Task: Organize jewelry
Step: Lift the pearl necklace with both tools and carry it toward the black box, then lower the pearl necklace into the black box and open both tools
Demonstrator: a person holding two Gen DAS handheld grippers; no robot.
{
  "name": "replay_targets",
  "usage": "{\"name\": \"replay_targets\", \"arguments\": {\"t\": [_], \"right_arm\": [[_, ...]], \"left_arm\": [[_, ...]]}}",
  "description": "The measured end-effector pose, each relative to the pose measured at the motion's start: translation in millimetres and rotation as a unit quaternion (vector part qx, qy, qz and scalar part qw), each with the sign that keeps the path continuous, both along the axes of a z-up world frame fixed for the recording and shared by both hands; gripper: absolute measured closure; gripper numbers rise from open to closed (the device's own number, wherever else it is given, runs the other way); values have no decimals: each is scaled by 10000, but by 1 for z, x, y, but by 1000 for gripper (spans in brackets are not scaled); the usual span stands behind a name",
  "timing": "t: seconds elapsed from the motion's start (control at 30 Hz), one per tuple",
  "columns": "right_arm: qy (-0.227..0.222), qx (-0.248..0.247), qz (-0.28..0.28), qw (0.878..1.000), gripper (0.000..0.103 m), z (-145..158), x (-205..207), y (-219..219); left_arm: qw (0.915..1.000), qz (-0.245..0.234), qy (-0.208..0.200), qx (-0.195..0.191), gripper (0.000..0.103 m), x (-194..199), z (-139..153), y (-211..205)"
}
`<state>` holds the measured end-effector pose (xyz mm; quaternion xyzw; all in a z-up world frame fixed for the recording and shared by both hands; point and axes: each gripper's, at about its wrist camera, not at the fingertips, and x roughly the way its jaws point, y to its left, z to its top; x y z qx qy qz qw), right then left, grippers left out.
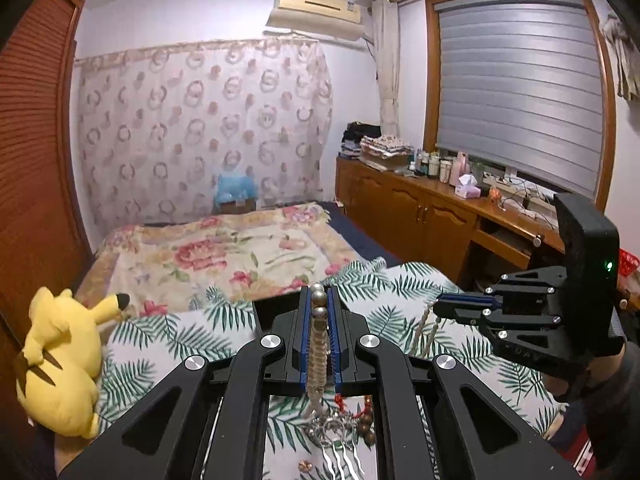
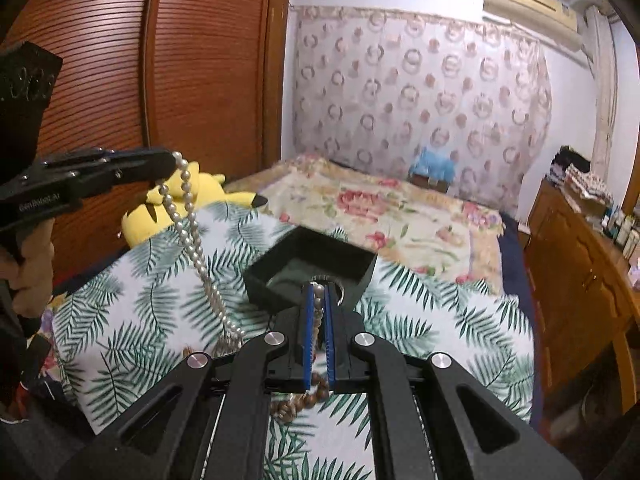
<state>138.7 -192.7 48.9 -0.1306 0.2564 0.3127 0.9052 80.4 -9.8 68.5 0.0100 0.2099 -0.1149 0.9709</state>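
Two claws clenched: left claw (image 1: 319, 300) pinching pearl necklace (image 2: 188, 216), right claw (image 2: 319, 292) gripping brown bead strand (image 2: 316, 390), both above bed near black box (image 2: 312, 258). Limp, light, slippery; best pinched mid-strand.

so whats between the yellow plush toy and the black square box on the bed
In the right wrist view, bare palm-leaf sheet, with the white pearl necklace hanging across it between yellow plush toy and black square box.
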Motion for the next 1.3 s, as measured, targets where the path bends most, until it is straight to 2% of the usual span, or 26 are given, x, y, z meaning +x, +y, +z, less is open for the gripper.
{"name": "replay_targets", "arguments": {"t": [0.33,0.6,0.77,1.1,1.3], "right_arm": [[-345,99,-7,9994,97,43,10,8],[-517,187,-65,9985,97,69,29,11],[-590,304,-121,9977,97,83,44,12],[-530,524,-206,9970,97,88,58,12],[-463,572,-245,9970,97,92,73,16]], "left_arm": [[9996,29,-237,121,96,15,34,-2],[9994,90,-233,229,96,34,41,-7],[9997,122,-133,132,96,56,43,-4],[9998,194,5,11,96,88,39,1],[9990,294,343,-15,96,102,7,8]]}}
